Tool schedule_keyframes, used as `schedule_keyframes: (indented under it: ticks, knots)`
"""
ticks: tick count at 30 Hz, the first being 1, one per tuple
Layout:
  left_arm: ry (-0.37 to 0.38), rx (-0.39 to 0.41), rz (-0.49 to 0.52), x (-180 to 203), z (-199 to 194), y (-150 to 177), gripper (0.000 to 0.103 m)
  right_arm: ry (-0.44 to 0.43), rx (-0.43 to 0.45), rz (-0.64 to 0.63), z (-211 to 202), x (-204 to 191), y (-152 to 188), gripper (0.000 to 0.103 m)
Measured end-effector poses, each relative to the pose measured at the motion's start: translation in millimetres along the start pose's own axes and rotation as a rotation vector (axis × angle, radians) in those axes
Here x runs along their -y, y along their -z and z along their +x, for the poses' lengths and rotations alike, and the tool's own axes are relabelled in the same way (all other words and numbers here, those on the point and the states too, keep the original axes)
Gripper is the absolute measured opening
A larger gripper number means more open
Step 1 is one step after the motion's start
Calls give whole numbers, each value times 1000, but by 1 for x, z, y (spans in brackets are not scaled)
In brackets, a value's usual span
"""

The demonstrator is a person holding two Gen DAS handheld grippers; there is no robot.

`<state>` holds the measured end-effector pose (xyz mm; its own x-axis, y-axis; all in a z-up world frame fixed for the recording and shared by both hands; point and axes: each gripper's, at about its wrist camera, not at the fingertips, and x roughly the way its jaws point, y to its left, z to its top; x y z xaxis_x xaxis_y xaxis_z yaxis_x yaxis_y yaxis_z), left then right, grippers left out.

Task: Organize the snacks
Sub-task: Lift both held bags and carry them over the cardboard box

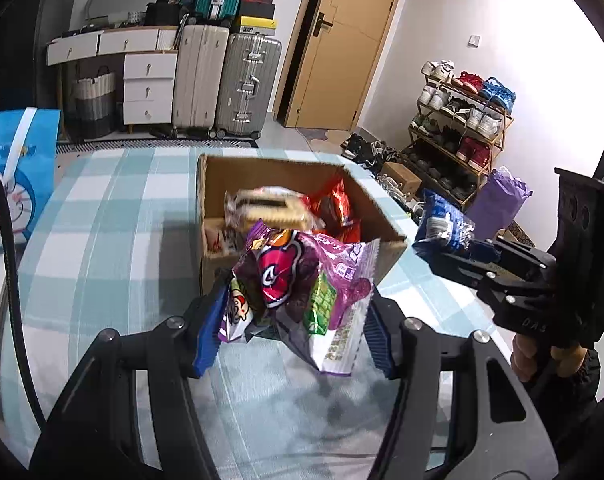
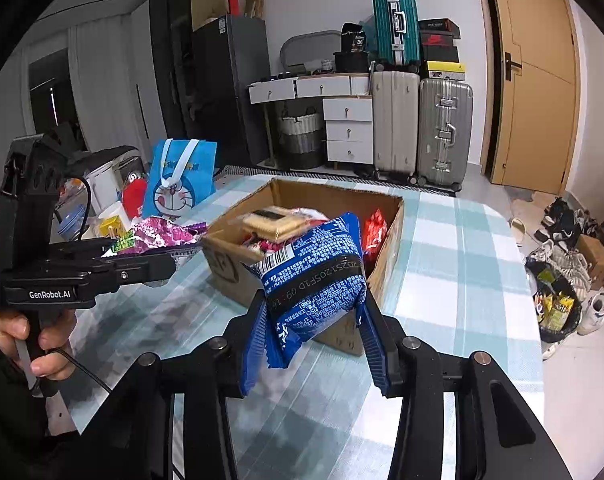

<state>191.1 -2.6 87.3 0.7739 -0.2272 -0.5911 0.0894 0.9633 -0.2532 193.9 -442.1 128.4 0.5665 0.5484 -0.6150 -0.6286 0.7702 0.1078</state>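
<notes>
An open cardboard box [image 1: 261, 172] sits on the checked tablecloth and holds several snack packs, a biscuit pack [image 1: 267, 210] on top. It also shows in the right wrist view [image 2: 334, 194]. My left gripper [image 1: 289, 332] is shut on a purple snack bag [image 1: 302, 280], held above the table just in front of the box. My right gripper [image 2: 314, 344] is shut on a blue snack bag [image 2: 314, 280], held above the table near the box's corner. The right gripper with its blue bag [image 1: 442, 224] shows right of the box in the left wrist view.
A blue cartoon tote bag [image 2: 181, 176] stands at the table's far left beside a red item and small boxes. Suitcases [image 2: 422, 124] and white drawers stand behind the table. A shoe rack [image 1: 462, 120] and loose shoes lie right of the table.
</notes>
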Motion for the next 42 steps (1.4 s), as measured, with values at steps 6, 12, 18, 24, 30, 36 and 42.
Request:
schedule_keyframes:
  ticks: [6,12,18,24,30,36,42]
  knots:
    - [-5,13,29,1,-3,-20,57,20,22,16,5,3,-11,44]
    - [-20,6,43,1,5,-38,57,28,21,21,13,8,-24,44]
    - [-27,-2,53,3,19,-52,57,26,7,7,28,9,-37,44]
    - [-34,-24,60,4,44,-64,57,14,-17,-2,47,12,-43,44]
    - [-46,-49,62,1,65,-70,57,4,-39,-7,63,16,-45,44]
    - [-51,-61,67,-3,84,-77,57,-2,-59,-12,75,20,-47,44]
    - [-52,-70,76,-8,100,-87,57,-3,-84,-23,91,22,-52,44]
